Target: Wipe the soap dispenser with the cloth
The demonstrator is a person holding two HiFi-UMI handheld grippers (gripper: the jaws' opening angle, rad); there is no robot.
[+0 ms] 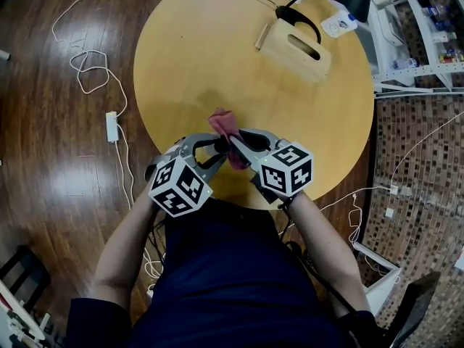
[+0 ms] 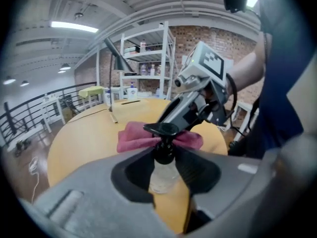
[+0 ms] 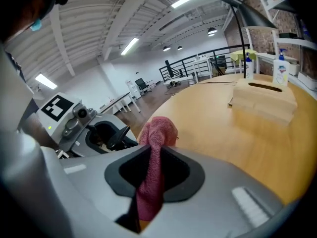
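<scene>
Round table [image 1: 217, 49], left fingers [image 2: 130, 175] gripping clear black-capped dispenser [image 2: 162, 175], right fingers [image 3: 124, 175] clamping pink cloth [image 3: 157, 133]

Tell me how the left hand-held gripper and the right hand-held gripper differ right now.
The left hand-held gripper clamps a rigid, clear soap dispenser with a black pump; the right hand-held gripper clamps a soft pink cloth. The dispenser's pump end sticks out past the left jaws; the cloth runs bunched through the right jaws. Both grip over the near edge of the round table.
</scene>
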